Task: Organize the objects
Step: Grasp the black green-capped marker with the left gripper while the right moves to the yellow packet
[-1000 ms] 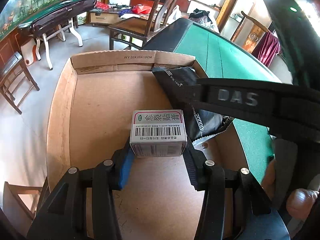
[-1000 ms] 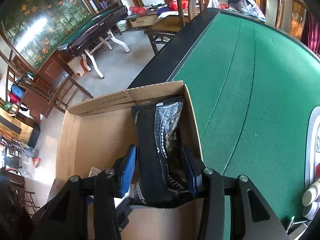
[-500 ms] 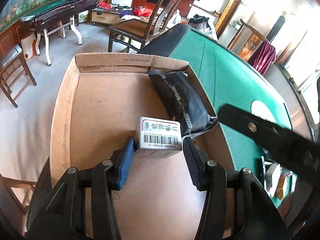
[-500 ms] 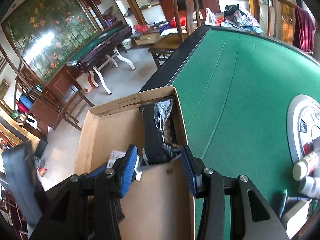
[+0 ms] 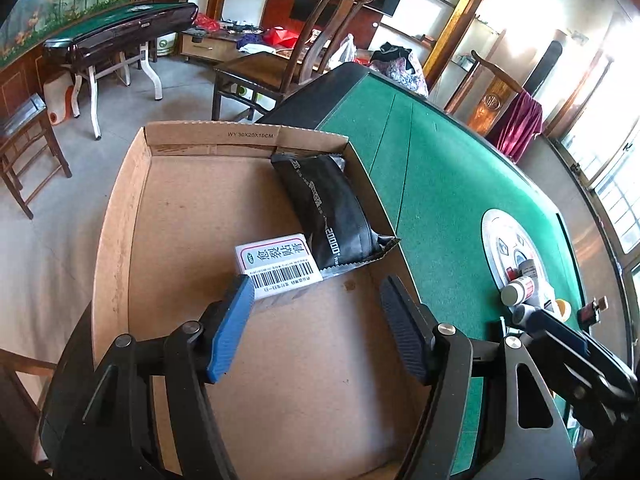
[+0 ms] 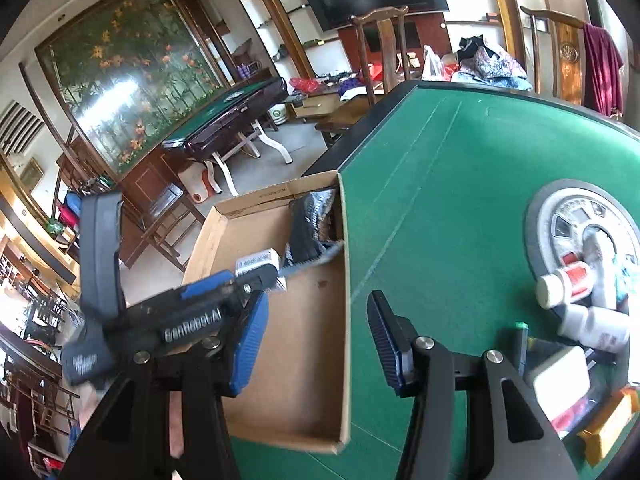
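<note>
A brown cardboard box point(image 5: 120, 216) point(image 6: 344, 340) sits at the left edge of the green table. Inside lie a small white barcoded carton point(image 5: 278, 265) point(image 6: 256, 262) and, along the right wall, a black foil pouch point(image 5: 328, 208) point(image 6: 310, 226). My left gripper point(image 5: 316, 298) hovers over the box just behind the carton; its jaws are opening and nothing is pressed between them. My right gripper point(image 6: 316, 330) hangs over the box's right wall and the felt, jaws opening, with nothing between them. In the right wrist view the left gripper's body point(image 6: 188, 320) shows over the box.
White pill bottles point(image 6: 568, 284) point(image 5: 518, 288) and small boxes point(image 6: 560, 376) crowd around a round white dial point(image 6: 576, 216) at the table's right. Wooden chairs point(image 5: 280, 68), a second green table point(image 5: 120, 28) and tiled floor lie beyond the box.
The left gripper let go of the white carton, which now rests on the box floor, and drew back. The right gripper left the black pouch in the box and swung right over the felt.
</note>
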